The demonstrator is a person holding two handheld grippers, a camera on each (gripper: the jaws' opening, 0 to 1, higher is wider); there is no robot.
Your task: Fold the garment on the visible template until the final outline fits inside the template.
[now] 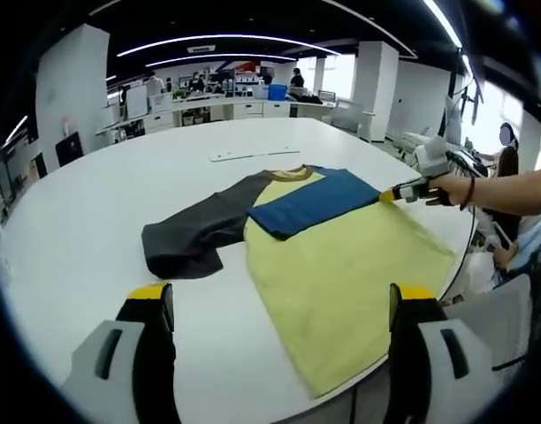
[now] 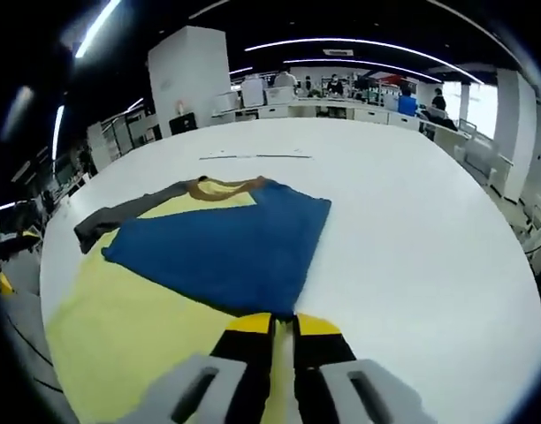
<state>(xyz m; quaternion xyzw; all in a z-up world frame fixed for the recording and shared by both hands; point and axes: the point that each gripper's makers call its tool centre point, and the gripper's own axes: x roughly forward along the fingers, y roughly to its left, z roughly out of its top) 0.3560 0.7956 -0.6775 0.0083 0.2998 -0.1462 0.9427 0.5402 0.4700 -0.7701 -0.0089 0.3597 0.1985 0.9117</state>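
A yellow shirt [image 1: 341, 283] lies flat on a white table [image 1: 76, 230], its collar [image 1: 288, 173] toward the far side. It has 2 sleeves: the grey sleeve [image 1: 195, 234] stretches out to the side with its cuff bent back, and the blue sleeve [image 1: 315, 201] is folded across the yellow chest. In the left gripper view the left gripper [image 1: 279, 305] hovers near the shirt's hem, jaws wide apart and holding nothing. The right gripper [image 1: 390, 194] (held in a hand [image 1: 452, 187]) meets the blue sleeve's edge. In the right gripper view its jaws [image 2: 284, 329] are pressed nearly together on the blue sleeve [image 2: 222, 243], just over the yellow body [image 2: 129, 331]. A thin white strip [image 1: 253, 155] lies on the table beyond the collar.
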